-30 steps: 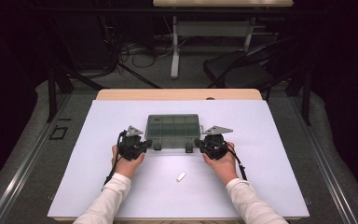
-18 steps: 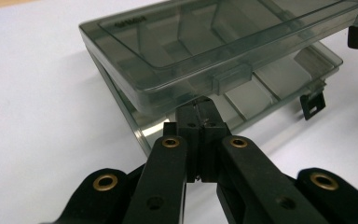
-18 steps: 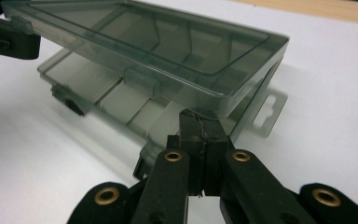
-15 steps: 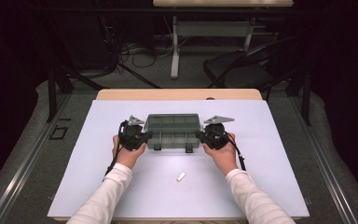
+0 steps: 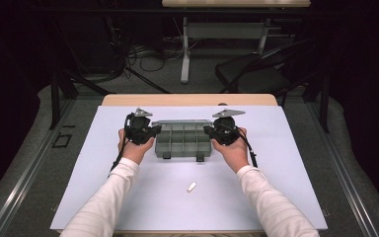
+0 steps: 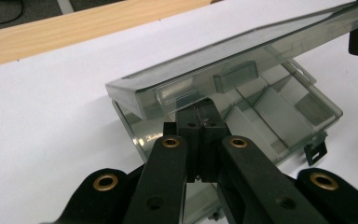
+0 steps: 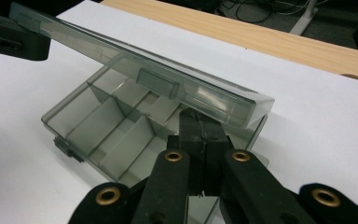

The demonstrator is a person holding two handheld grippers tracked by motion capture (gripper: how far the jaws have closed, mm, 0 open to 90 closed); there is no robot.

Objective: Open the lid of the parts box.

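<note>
On the white tabletop (image 5: 103, 168), the light, rigid plastic box's lid (image 6: 242, 60) lifts best at its end corners, both closed grippers (image 6: 200, 126) (image 7: 200, 133) beneath.

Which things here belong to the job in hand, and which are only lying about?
Job: box, its lid, left gripper, right gripper, both shut under the lid's ends.
Lying about: small white piece, chair, cables.
</note>
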